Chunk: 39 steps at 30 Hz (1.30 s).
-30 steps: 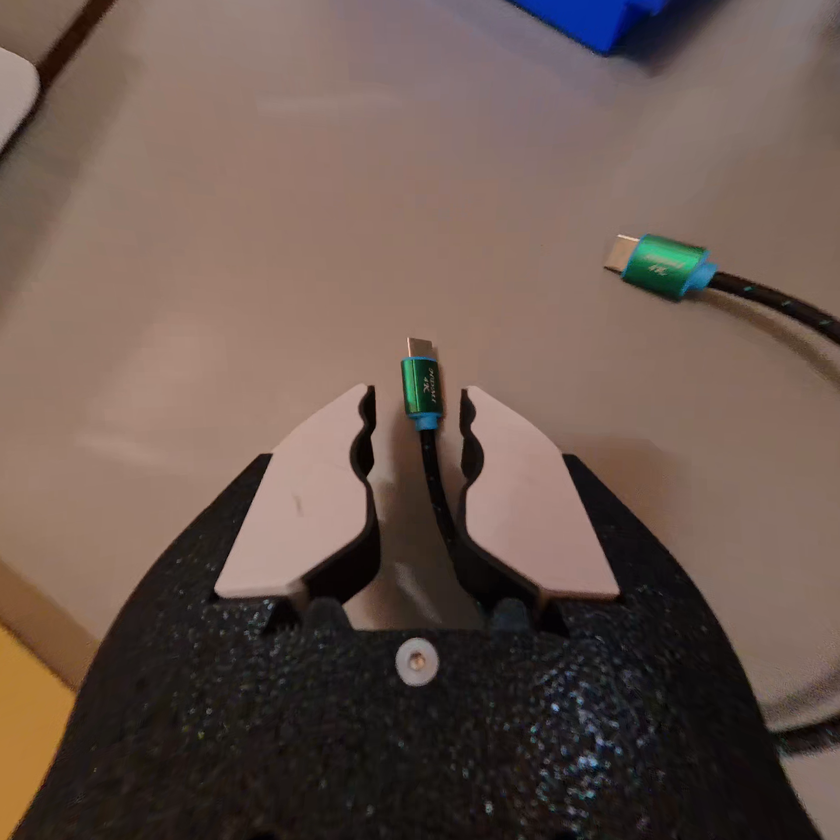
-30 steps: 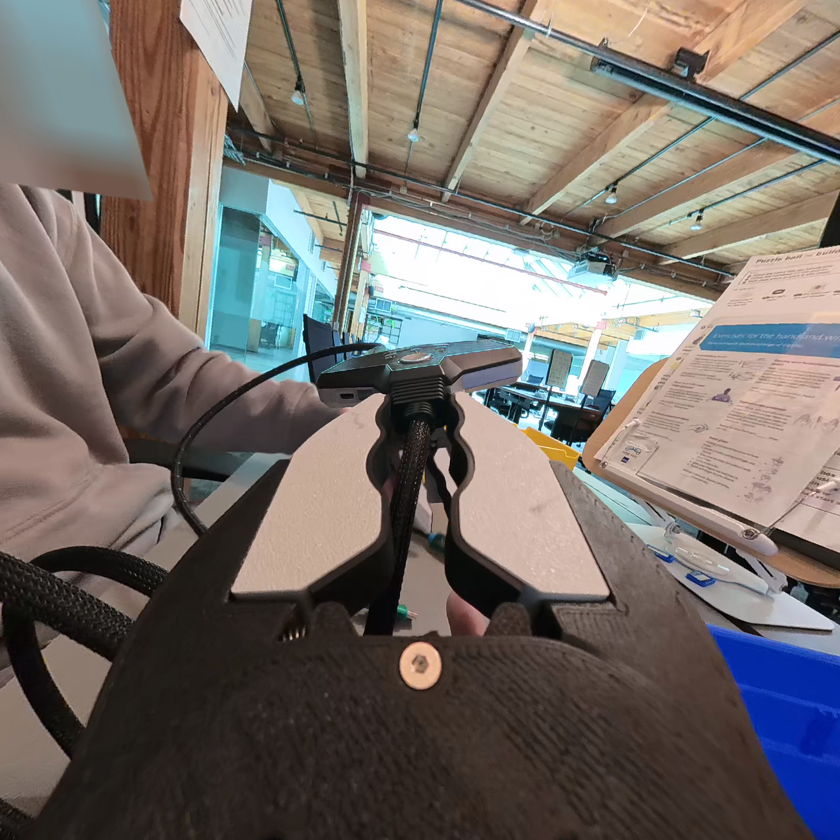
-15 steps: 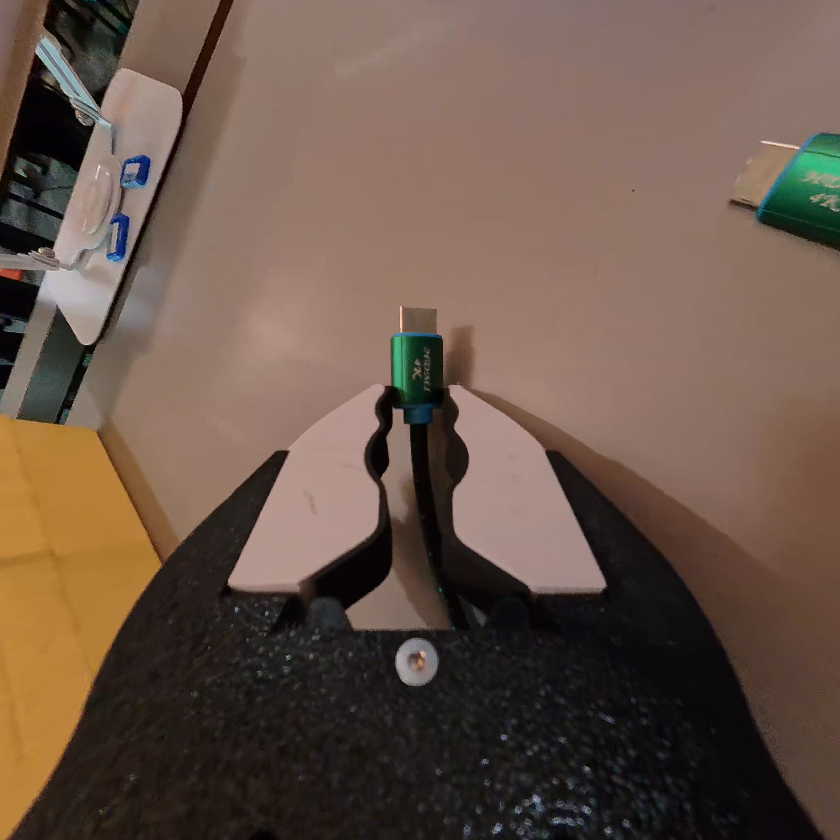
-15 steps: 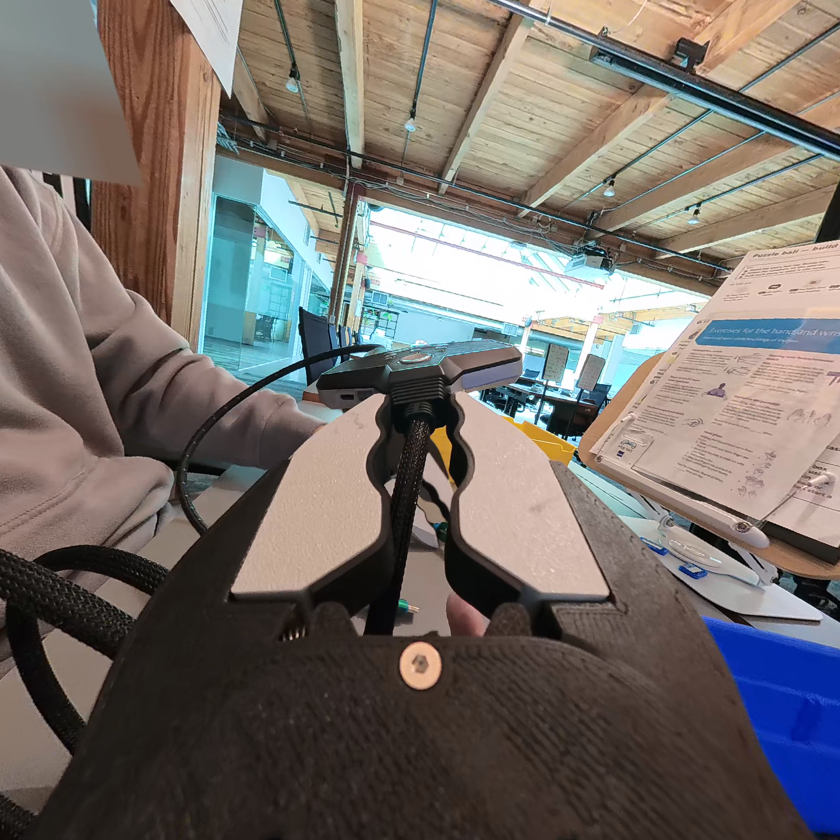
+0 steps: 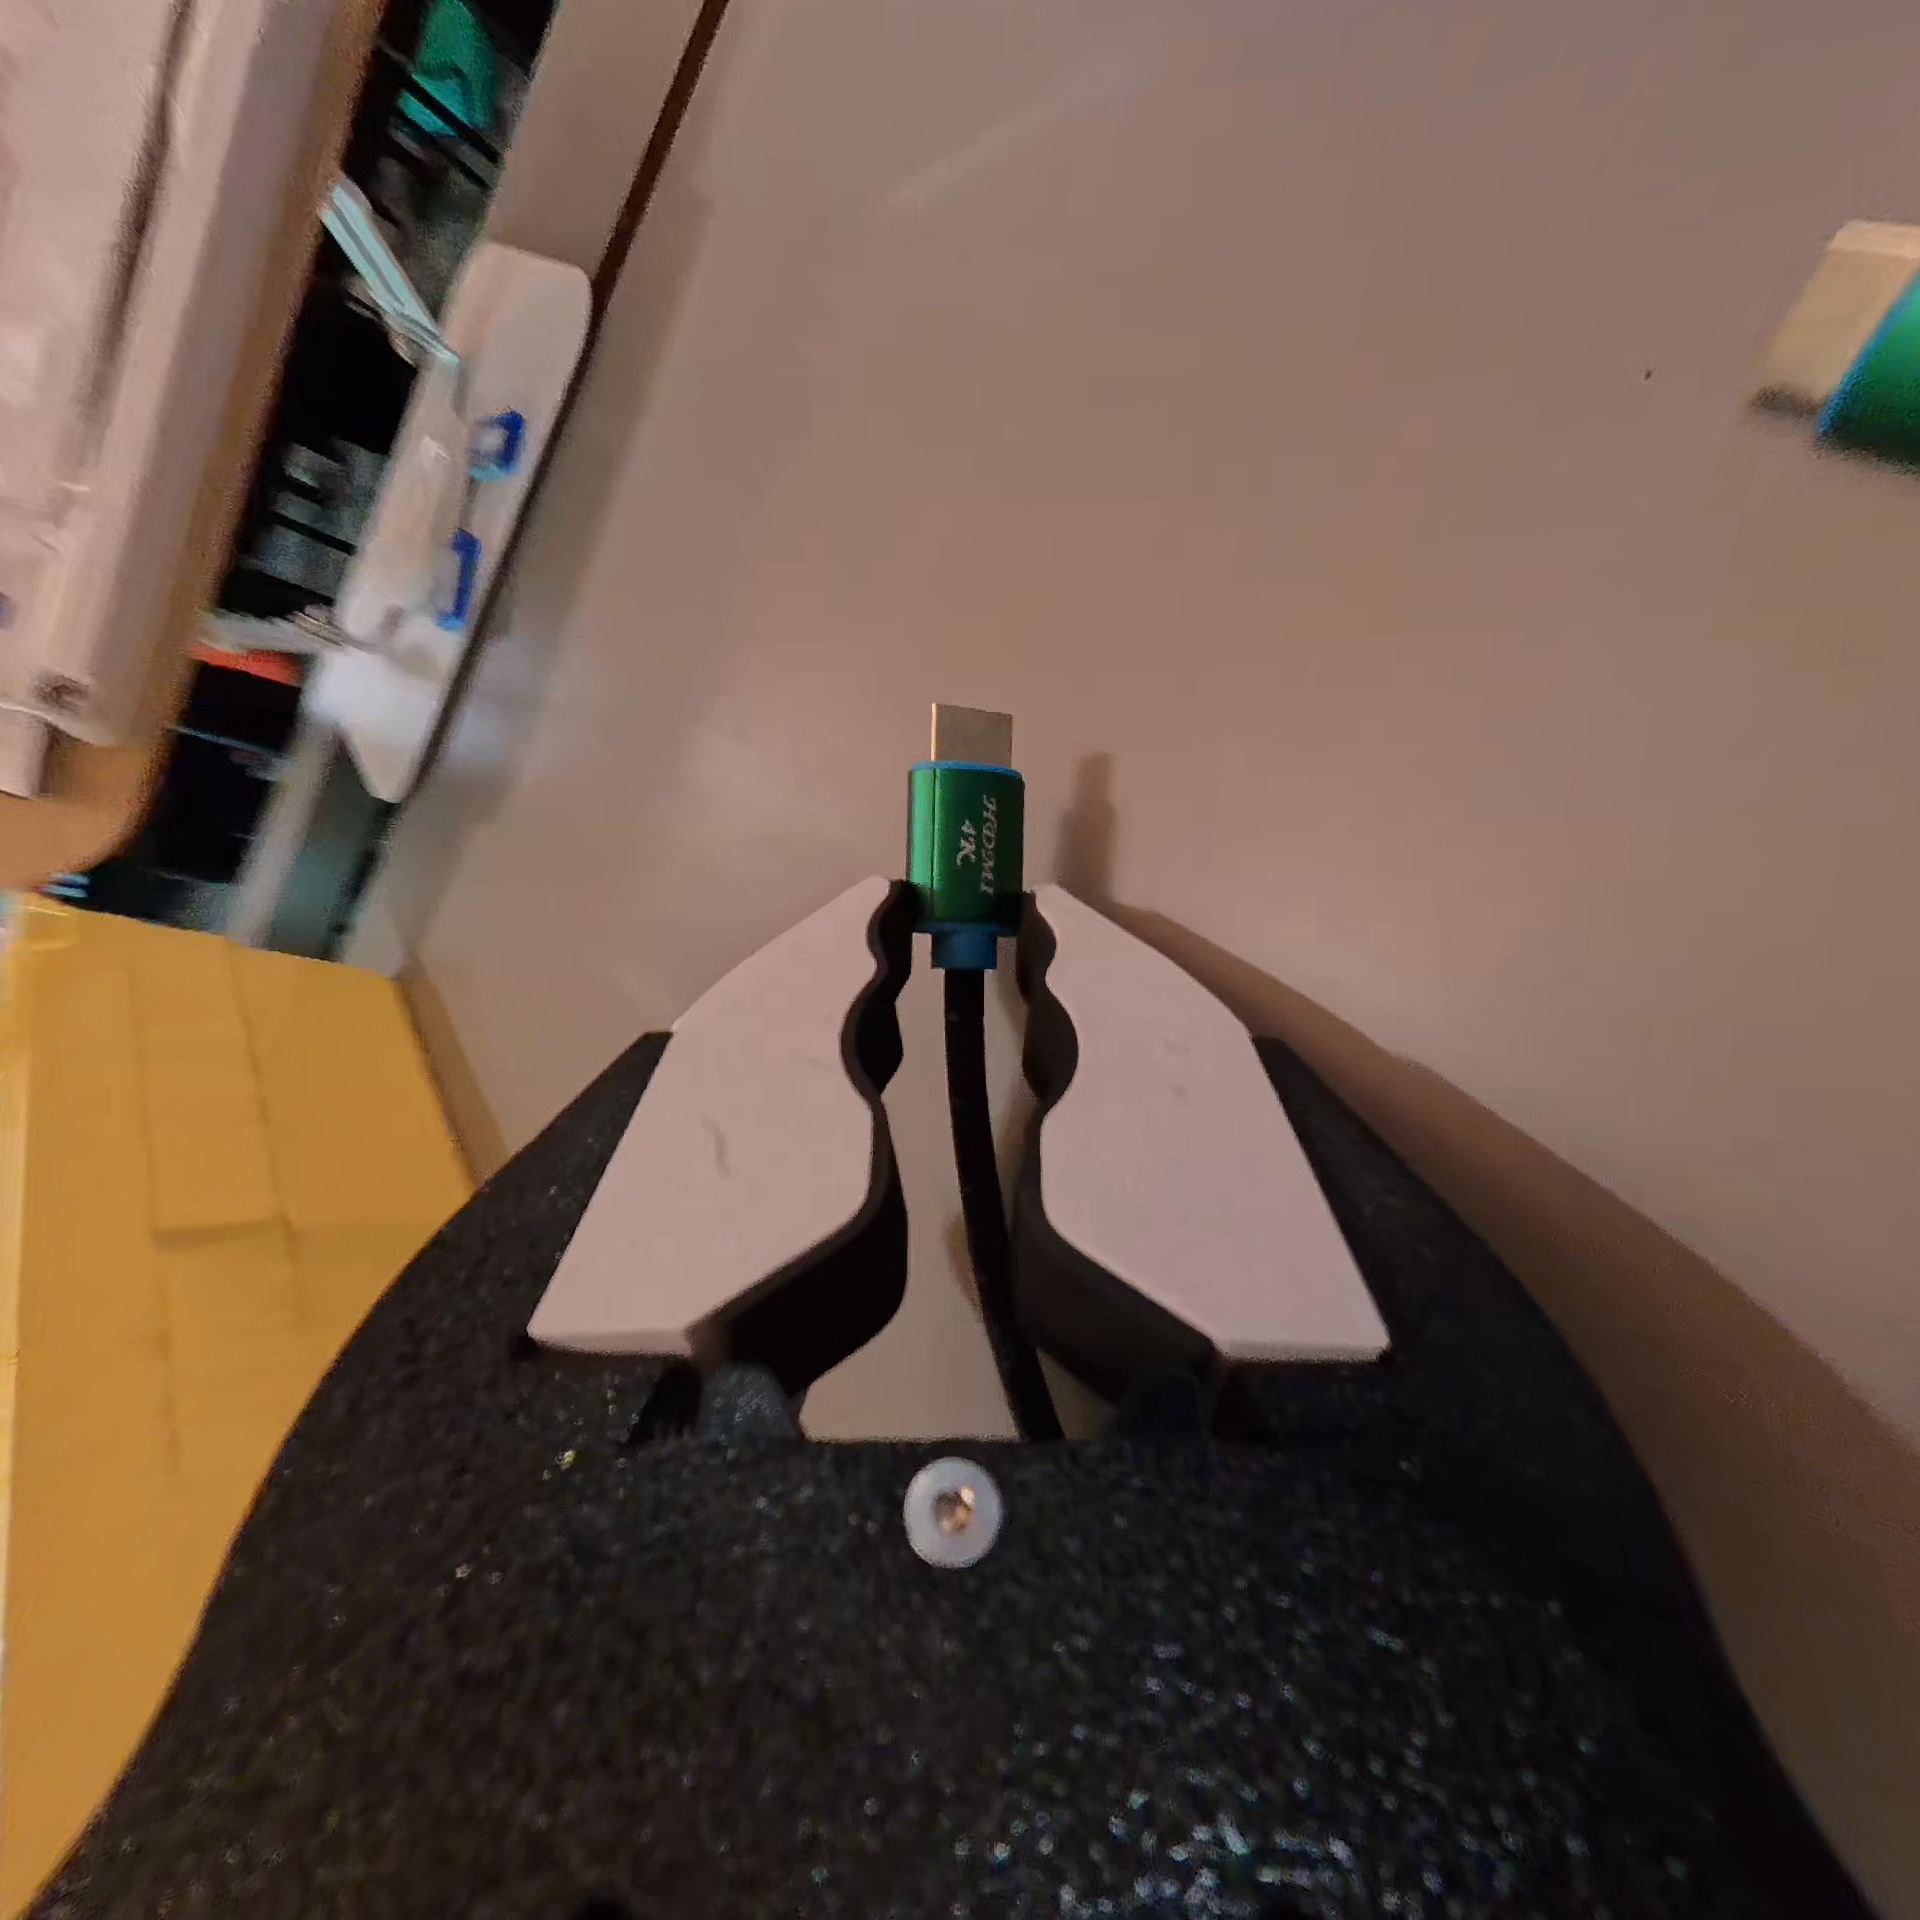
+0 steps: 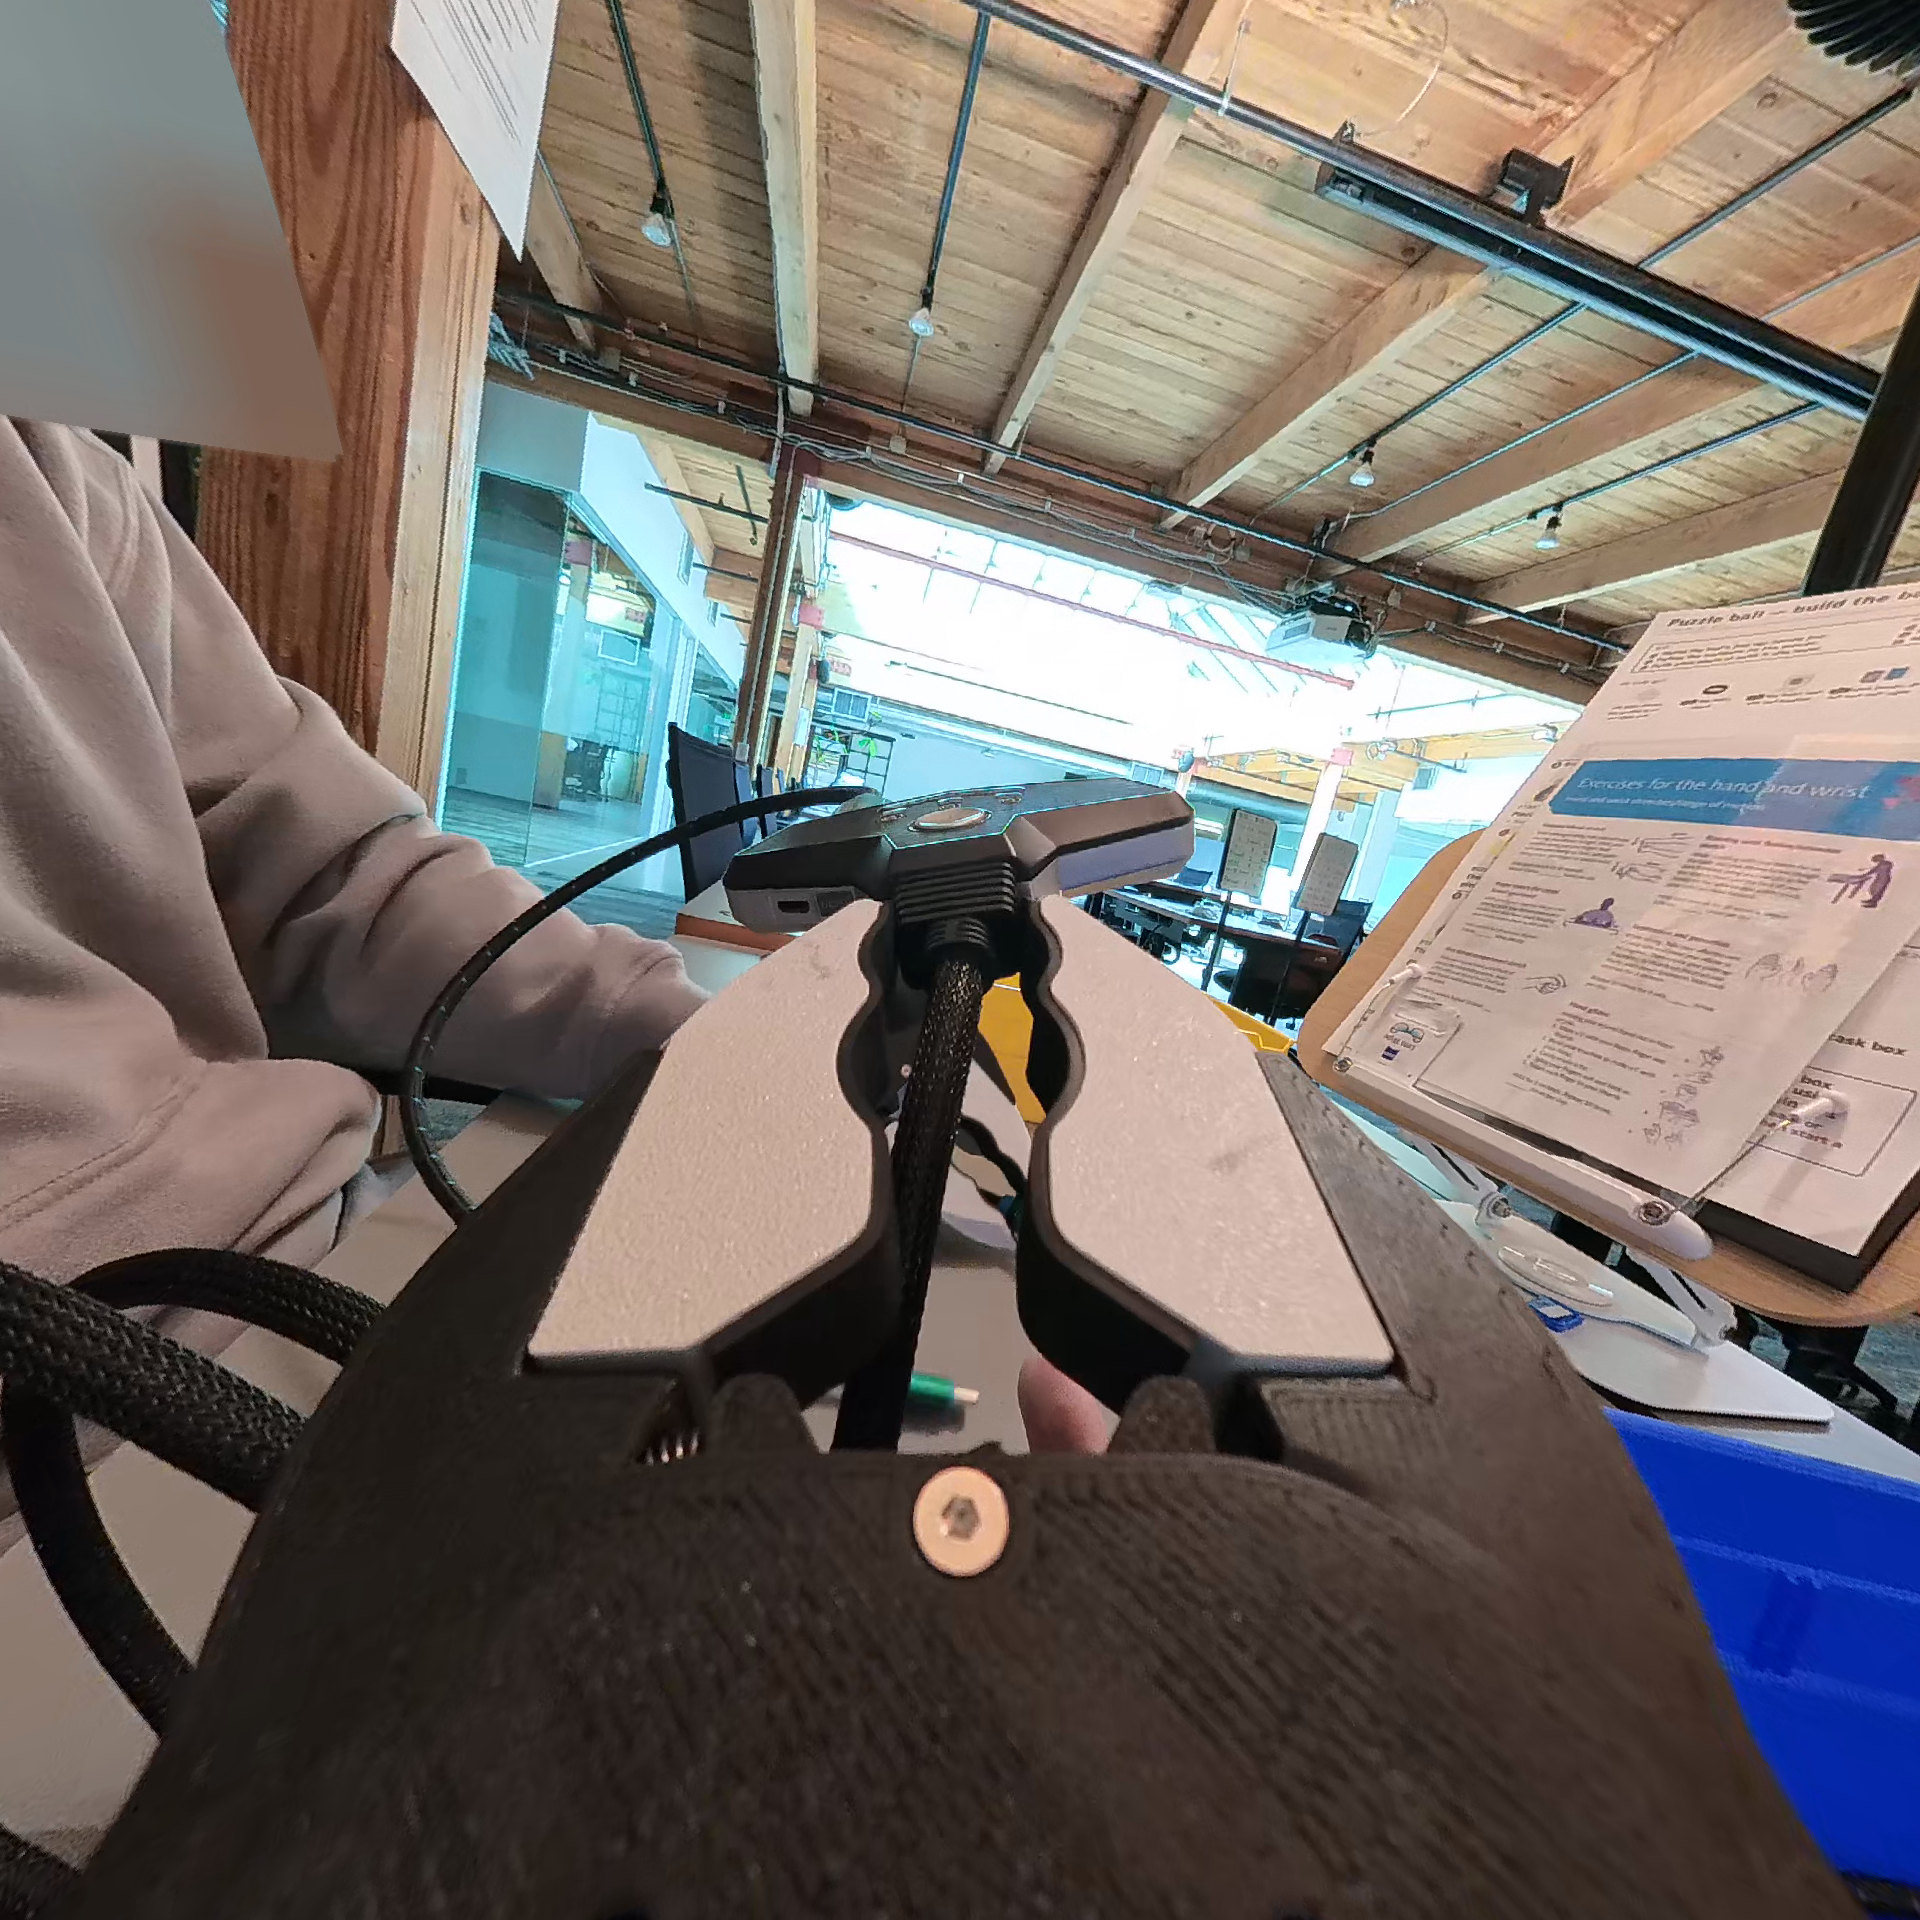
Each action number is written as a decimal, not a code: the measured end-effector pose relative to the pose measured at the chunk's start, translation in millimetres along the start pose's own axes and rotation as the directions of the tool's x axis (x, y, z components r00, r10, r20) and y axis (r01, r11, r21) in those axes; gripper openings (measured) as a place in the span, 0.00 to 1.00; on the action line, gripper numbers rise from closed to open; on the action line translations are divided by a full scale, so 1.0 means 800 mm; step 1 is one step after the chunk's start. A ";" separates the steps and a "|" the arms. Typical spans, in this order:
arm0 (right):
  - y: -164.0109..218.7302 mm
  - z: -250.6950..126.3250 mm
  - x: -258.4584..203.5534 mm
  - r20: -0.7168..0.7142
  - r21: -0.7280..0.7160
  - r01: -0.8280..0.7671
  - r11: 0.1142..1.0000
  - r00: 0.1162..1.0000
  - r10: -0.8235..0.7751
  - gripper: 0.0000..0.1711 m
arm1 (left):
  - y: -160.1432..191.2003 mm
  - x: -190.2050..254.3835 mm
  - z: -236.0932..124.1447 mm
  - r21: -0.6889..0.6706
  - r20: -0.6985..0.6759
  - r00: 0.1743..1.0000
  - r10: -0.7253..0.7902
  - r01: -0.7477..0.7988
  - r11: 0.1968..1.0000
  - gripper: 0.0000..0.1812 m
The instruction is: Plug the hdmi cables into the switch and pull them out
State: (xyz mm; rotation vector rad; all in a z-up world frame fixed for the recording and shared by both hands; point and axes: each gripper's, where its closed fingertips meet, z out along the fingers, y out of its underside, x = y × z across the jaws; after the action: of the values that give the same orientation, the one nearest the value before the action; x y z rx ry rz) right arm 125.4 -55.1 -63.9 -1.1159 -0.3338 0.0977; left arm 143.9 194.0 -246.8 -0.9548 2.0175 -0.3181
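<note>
My left gripper (image 5: 966, 909) is shut on a green HDMI plug (image 5: 963, 831) at its blue collar. The silver tip points away from me above the grey table (image 5: 1299, 520), and the black braided cable runs back between the fingers. A second green HDMI plug (image 5: 1870, 384) lies on the table at the right edge. My right gripper (image 6: 958, 935) is shut on the ribbed neck of the black HDMI switch (image 6: 966, 842) and holds it in the air. The switch's thick braided cable (image 6: 925, 1132) hangs back between the fingers. An open port shows on the switch's left side.
A person in a grey sweatshirt (image 6: 156, 883) sits at the left. A clipboard stand with printed sheets (image 6: 1662, 935) is at the right, a blue bin (image 6: 1787, 1621) at the lower right. A white stand base (image 5: 468, 499) sits at the table's left edge, above a yellow surface (image 5: 187, 1247).
My left gripper closed on the green plug, lifted it off the table and swung left, so the second plug slid to the right edge. The right gripper has barely moved.
</note>
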 end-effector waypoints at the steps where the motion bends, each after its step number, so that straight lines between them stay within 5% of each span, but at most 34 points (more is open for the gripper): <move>1: 0.001 0.000 0.000 -0.001 -0.004 0.000 1.000 1.000 0.000 0.13 | 0.003 0.002 0.000 -0.001 -0.057 0.997 -0.059 0.059 0.998 0.10; 4: 0.002 -0.001 0.001 -0.004 -0.014 0.002 1.000 1.000 -0.002 0.13 | -0.004 0.008 -0.012 0.024 -0.312 0.909 -0.276 0.297 0.954 0.10; 8: 0.001 -0.001 0.000 0.000 -0.012 0.001 1.000 1.000 -0.001 0.13 | -0.019 0.001 -0.051 -0.008 -0.613 0.685 -0.394 0.493 0.870 0.10; 15: -0.014 -0.005 -0.009 0.049 0.068 -0.021 0.997 0.999 0.018 0.13 | -0.048 -0.066 -0.119 0.095 -0.803 0.470 -0.367 0.708 0.700 0.10; 19: -0.021 -0.007 -0.012 0.069 0.103 -0.029 0.994 0.997 0.022 0.13 | -0.062 -0.114 -0.163 0.205 -0.834 0.465 -0.296 0.760 0.616 0.10; 23: -0.031 -0.011 -0.017 0.094 0.151 -0.033 0.988 0.995 0.018 0.13 | -0.061 -0.129 -0.185 0.264 -0.818 0.528 -0.229 0.698 0.666 0.10; 27: -0.024 -0.016 -0.010 0.047 0.106 -0.019 0.994 0.999 0.014 0.13 | -0.093 -0.147 -0.248 0.316 -0.876 0.467 -0.124 0.748 0.584 0.10; 33: -0.005 -0.007 -0.002 0.001 0.013 0.014 1.000 1.000 -0.014 0.13 | -0.142 -0.085 -0.280 0.313 -0.817 0.575 -0.043 0.505 0.805 0.09; 39: 0.027 0.021 -0.010 0.049 -0.117 0.015 0.993 0.999 -0.009 0.13 | -0.160 -0.023 -0.245 0.170 -0.684 0.727 0.055 0.086 0.982 0.08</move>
State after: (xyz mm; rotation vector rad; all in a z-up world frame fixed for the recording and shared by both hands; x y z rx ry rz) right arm 114.6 -32.8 -78.0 -1.2297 -0.3935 0.0957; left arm 60.4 97.1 -49.9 -0.7903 2.5813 -0.9841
